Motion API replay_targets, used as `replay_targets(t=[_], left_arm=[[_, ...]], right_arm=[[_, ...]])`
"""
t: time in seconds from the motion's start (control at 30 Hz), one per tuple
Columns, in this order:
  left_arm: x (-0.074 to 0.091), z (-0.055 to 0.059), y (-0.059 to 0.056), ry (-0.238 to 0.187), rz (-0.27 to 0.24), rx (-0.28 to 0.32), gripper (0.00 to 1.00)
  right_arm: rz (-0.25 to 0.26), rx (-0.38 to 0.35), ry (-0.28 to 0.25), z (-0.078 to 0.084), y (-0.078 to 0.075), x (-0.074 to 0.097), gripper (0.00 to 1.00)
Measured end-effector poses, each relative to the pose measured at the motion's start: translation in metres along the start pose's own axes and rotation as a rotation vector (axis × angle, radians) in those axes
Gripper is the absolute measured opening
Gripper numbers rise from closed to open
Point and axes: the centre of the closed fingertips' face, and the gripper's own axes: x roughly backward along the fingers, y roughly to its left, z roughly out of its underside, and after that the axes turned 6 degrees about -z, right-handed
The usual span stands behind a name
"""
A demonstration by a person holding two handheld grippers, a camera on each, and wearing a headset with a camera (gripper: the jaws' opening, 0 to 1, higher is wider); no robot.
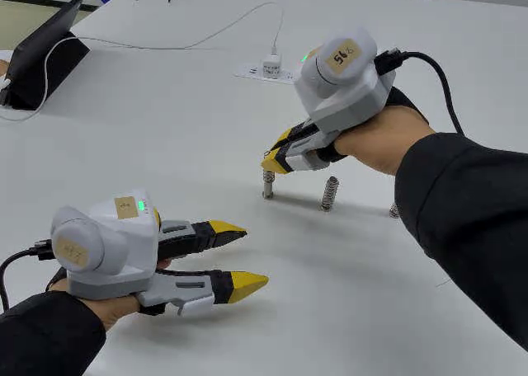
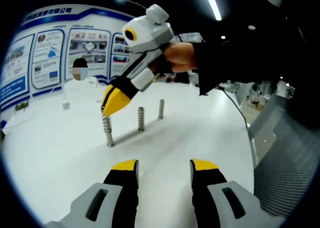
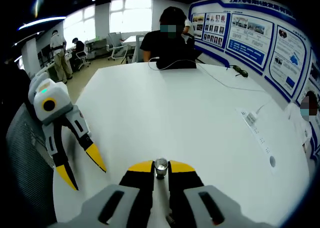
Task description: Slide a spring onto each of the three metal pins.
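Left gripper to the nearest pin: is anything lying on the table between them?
No, bare table between the left gripper and the pin; the left gripper view shows it.

Grey left gripper (image 1: 254, 256) and right gripper (image 1: 268, 166), yellow-tipped jaws, black sleeves (image 1: 470, 219).
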Motion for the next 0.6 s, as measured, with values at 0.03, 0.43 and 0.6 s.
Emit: replay_targets(t=[0.03, 0.43, 0.6], left_arm=[[0.000, 0.000, 0.000, 0.000, 0.000, 0.000, 0.42], [0.001, 0.000, 0.000, 0.002, -0.004, 0.002, 0.42], [0.001, 0.000, 0.000, 0.003, -0.005, 0.003, 0.42]], right_arm=[[0.000, 0.000, 0.002, 0.001, 0.000, -0.001, 0.12], [-0.009, -0.036, 0.023, 0.017, 0.003, -0.011, 0.12], [-0.011, -0.037, 0.033, 0.021, 0.007, -0.014, 0.12]])
